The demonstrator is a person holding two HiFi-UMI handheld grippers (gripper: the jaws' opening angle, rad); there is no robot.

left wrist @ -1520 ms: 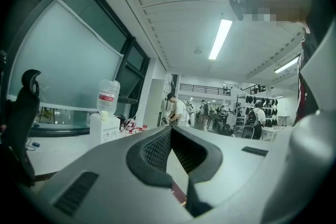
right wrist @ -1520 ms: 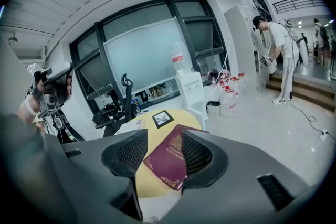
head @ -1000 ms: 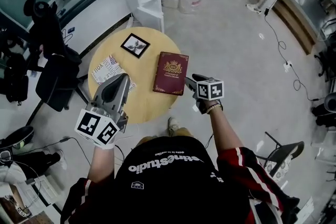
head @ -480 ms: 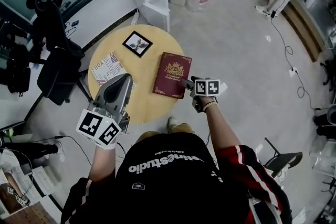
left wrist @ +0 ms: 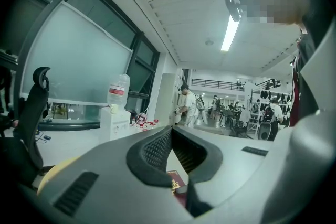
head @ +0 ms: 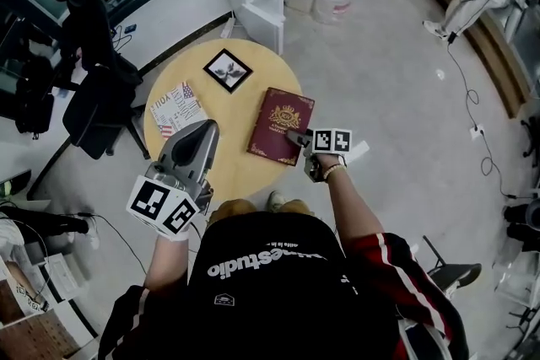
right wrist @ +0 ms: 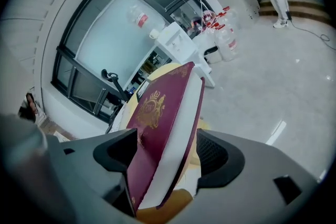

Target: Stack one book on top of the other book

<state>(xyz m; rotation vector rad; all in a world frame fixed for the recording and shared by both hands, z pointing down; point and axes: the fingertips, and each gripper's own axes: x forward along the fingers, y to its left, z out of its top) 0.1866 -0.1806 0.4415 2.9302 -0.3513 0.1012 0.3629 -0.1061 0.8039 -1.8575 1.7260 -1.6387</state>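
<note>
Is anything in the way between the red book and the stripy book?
Nothing lies on the table between the red book and the stripy book, just bare wood. The left tool hovers by that gap, though. The right tool's jaws are opening around the red book.

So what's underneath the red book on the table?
Yellow table shows beneath the red book, whose near edge sits between the opening right claw's jaws. The middle of its underside is covered.

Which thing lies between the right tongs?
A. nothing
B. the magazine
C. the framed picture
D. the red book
D: the right gripper view shows the red book standing between the right tongs, whose jaws are opening around it.
</note>
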